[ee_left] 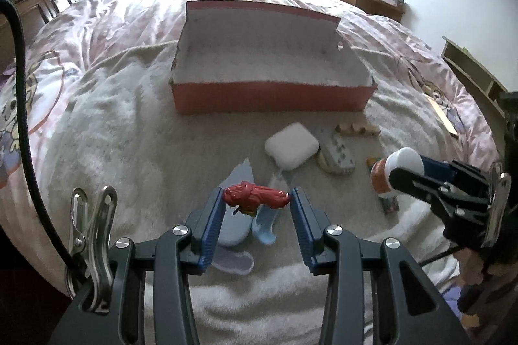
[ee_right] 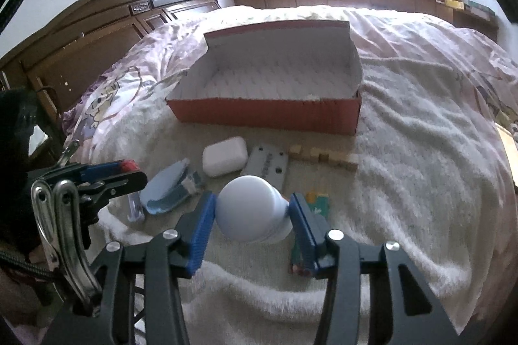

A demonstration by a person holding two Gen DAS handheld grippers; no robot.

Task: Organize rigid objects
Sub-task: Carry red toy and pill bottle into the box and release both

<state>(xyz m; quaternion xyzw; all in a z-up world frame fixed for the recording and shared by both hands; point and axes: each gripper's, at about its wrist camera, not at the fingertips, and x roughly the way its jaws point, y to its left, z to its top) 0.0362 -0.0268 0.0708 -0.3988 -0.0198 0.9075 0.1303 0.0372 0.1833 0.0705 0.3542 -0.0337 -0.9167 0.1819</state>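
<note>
Red toy car (ee_left: 255, 197) clamped in left hand-held gripper (ee_left: 258, 199); right hand-held gripper (ee_right: 252, 212) clamps one white-capped bottle (ee_right: 249, 212).

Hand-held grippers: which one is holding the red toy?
The left hand-held gripper holds the red toy crosswise between its blue pads; the right hand-held gripper holds a white-capped bottle.

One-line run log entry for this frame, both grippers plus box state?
left gripper: shut on red toy | right gripper: shut on white-capped bottle | red box: open, empty | both held above blanket
</note>
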